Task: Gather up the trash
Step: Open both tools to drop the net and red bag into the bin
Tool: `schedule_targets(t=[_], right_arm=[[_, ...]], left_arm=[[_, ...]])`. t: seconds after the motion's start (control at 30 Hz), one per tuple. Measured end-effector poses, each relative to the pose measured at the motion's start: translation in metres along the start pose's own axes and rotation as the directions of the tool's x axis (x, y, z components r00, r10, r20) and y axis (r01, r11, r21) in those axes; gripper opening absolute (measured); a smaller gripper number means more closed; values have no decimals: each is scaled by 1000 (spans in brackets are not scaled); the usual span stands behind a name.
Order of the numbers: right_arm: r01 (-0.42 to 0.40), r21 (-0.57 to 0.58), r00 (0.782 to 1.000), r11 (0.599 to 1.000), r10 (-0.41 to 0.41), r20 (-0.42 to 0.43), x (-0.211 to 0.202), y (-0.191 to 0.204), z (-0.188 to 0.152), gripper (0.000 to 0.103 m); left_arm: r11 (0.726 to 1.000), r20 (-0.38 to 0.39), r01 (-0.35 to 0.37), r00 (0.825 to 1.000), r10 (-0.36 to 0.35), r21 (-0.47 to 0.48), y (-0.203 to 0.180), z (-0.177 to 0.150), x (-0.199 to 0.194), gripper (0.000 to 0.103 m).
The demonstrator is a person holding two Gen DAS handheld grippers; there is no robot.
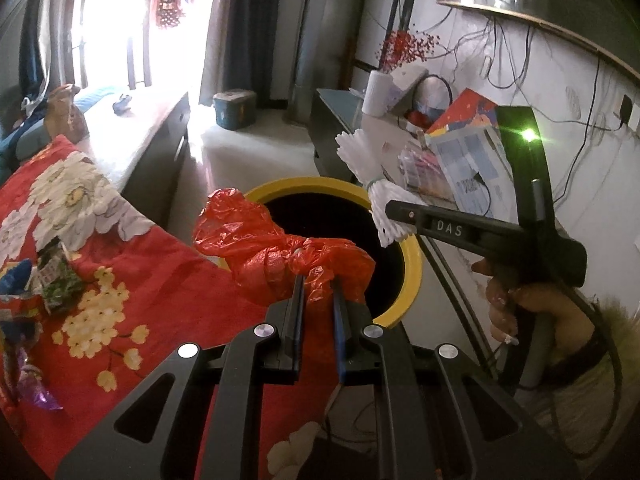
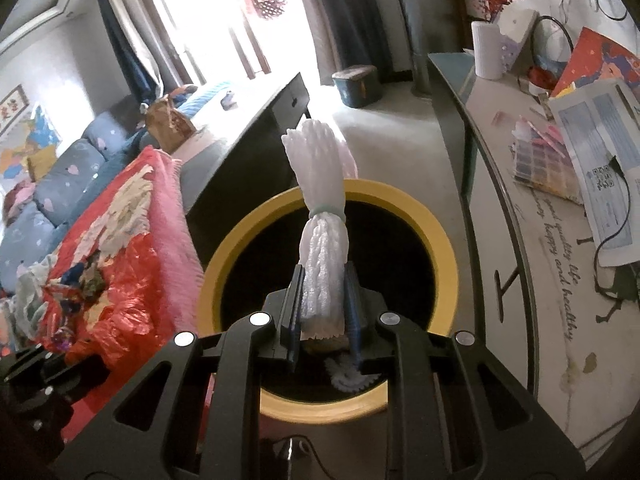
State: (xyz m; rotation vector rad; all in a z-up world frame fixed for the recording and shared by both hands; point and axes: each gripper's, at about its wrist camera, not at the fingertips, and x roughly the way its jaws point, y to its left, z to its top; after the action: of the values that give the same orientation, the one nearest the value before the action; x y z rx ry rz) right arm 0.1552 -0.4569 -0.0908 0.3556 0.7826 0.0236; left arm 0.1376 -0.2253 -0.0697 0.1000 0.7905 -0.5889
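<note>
Trash goes in two loads: the left gripper [image 1: 318, 288] is clenched on a red plastic bag [image 1: 276, 252] at the yellow bin [image 2: 444, 248] rim, the right gripper [image 2: 322, 284] grasps a white foam bundle [image 2: 322, 216] above its mouth. Each should be centred over the opening before release; wrappers [image 1: 56, 276] remain on the bed.

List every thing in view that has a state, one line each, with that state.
left hand-held gripper: shut on the red plastic bag.
red plastic bag: crumpled, held at the bin's rim.
right hand-held gripper: shut on the white foam net.
white foam net: bundled, banded in the middle, held over the bin's mouth.
yellow-rimmed bin: open, upright, inside dark.
snack wrappers: crumpled, lying on the red floral blanket.
</note>
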Motion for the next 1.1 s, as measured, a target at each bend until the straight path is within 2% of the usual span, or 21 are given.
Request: schedule_targets(t=[0.33,0.63,0.73,0.83,0.87,0.9,1.0,1.1], right_arm=[[10,26,999,1000,-9,-36,11,-10,-4,15],[10,48,999,999,-8,-54,17,-16,-6,15],[13,61,999,998,-10,-50,17,-18,-6,27],[17,74,999,997,-13,-45,16,-20,-5,38],[21,74,999,997,-18,-39,15,-20,-5,40],[21,74,999,997,-19,-36,14,-20,-5,42],[19,64,1000,998,-17,-21,11,-16,-4,48],[19,40,1000,999,-19,-4,6,-10,-3,52]], left_arm=[[1000,-48,4,999,-3,21,-4,2,32,12],[999,-92,40,995,-39,0,-2,11,60,12],[999,-97,50,994,-51,-15,2,16,67,14],[999,-88,48,995,-50,-26,9,16,67,38],[998,-81,49,995,-51,-30,11,18,66,53],[998,-73,46,996,-49,-38,13,19,64,64],[998,-50,47,998,-50,-45,15,20,58,79],[999,-17,22,1000,-23,-32,16,20,48,89]])
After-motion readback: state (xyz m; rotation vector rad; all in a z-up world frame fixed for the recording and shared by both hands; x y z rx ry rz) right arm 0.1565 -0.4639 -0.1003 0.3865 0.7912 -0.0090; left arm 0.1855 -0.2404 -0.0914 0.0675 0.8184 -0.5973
